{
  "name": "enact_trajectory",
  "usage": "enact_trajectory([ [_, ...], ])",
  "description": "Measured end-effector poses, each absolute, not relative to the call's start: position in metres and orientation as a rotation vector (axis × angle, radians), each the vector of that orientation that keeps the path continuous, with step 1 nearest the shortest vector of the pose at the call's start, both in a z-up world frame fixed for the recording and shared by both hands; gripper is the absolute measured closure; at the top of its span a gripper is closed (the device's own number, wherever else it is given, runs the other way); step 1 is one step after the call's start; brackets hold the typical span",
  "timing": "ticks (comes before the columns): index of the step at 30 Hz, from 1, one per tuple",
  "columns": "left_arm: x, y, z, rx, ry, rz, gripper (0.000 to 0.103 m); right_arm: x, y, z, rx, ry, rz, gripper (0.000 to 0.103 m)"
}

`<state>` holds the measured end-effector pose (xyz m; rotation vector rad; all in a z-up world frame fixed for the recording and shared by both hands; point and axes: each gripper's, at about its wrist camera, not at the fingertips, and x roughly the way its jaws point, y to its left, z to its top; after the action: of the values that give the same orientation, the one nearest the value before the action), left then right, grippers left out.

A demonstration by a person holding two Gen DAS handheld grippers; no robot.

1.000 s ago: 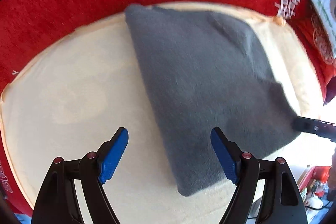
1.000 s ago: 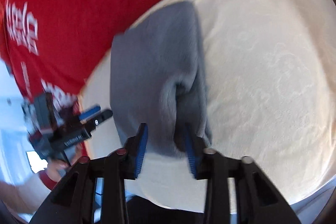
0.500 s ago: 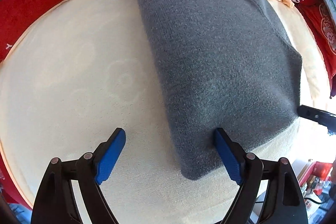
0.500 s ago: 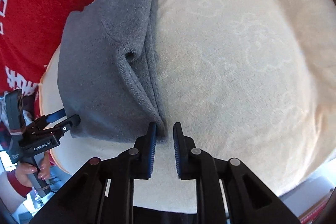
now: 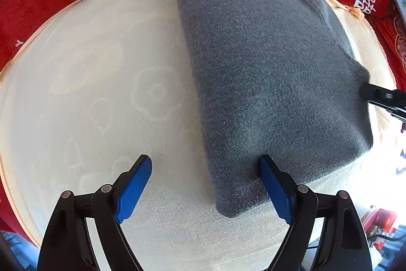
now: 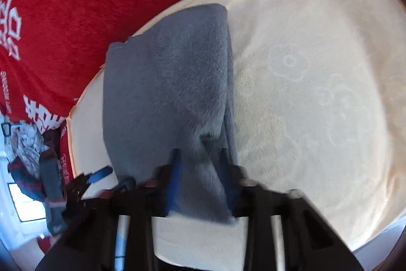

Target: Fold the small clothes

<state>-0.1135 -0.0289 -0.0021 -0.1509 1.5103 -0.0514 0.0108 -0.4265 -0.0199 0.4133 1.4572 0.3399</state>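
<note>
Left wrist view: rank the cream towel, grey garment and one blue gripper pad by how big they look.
1. cream towel, largest.
2. grey garment, nearly as much of the frame.
3. blue gripper pad, smallest, though nearness to the camera enlarges it.

Left gripper point(image 5: 204, 184) gapes wide; right gripper point(image 6: 200, 184) clamped.

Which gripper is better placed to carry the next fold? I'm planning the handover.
Right gripper: gray cloth already sits between its fingers. Left gripper is open, one finger merely resting against the cloth.
</note>
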Motion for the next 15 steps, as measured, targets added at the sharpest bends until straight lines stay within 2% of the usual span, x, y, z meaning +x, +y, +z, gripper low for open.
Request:
enact_trajectory([
  [7, -0.121, -0.018, 0.000, -0.177, 1.513, -0.048, 0.017, 0.004, -0.436, -0.036, 0.456, 1.469, 0.302, 0.094],
  [10, -0.122, -0.013, 0.002, -0.176, 1.515, -0.050, 0.016, -0.006, -0.443, -0.031, 0.472, 1.469, 0.275, 0.090],
  [12, -0.125, -0.011, 0.005, -0.175, 1.517, -0.047, 0.017, -0.010, -0.449, -0.029, 0.485, 1.471, 0.234, 0.082],
  [15, -0.129, -0.008, 0.012, -0.161, 1.514, -0.041, 0.017, -0.018, -0.457, -0.026, 0.446, 1.486, 0.144, 0.081],
])
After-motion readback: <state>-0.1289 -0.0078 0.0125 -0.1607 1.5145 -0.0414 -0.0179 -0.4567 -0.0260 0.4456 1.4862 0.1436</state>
